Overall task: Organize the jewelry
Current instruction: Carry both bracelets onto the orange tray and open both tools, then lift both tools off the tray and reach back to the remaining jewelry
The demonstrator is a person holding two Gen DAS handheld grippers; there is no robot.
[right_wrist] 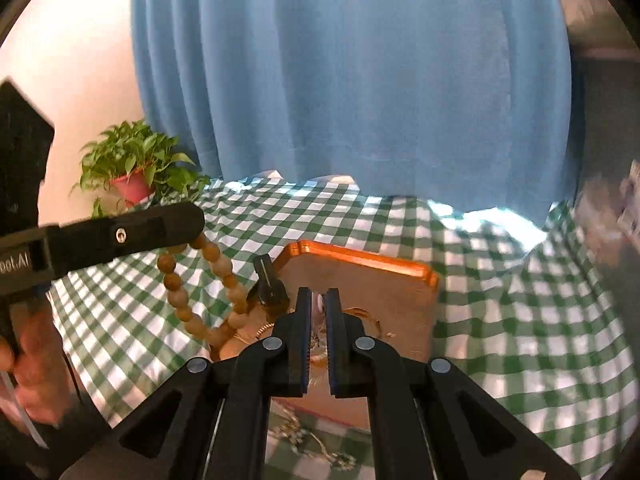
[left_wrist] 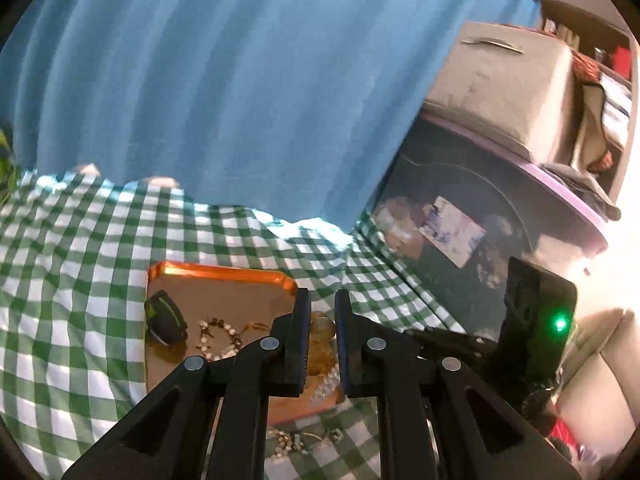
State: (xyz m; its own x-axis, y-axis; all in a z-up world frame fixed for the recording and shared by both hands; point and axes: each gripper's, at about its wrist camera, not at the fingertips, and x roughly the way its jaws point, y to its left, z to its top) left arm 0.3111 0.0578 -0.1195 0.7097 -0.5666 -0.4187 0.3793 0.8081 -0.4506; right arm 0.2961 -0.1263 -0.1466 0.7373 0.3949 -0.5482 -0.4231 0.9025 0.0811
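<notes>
An orange tray [left_wrist: 220,270] [right_wrist: 360,258] lies on the green-checked cloth. In it are a black and green piece [left_wrist: 165,318], a white-and-dark bead bracelet [left_wrist: 220,336] and a gold chain [right_wrist: 368,316]. My left gripper [left_wrist: 322,306] [right_wrist: 198,220] is shut on a wooden bead bracelet [right_wrist: 180,296], which hangs in a loop above the tray's left edge. Its amber beads [left_wrist: 323,326] show between the jaws. My right gripper [right_wrist: 319,296] hovers over the tray's near part, jaws nearly together. Something thin shows in the gap, and I cannot tell whether it is gripped.
More tangled jewelry [left_wrist: 296,440] [right_wrist: 316,440] lies on the cloth in front of the tray. A potted plant [right_wrist: 132,168] stands at the back left before a blue curtain [right_wrist: 352,80]. A dark bin [left_wrist: 460,240] with a grey case [left_wrist: 500,80] on top stands at the right.
</notes>
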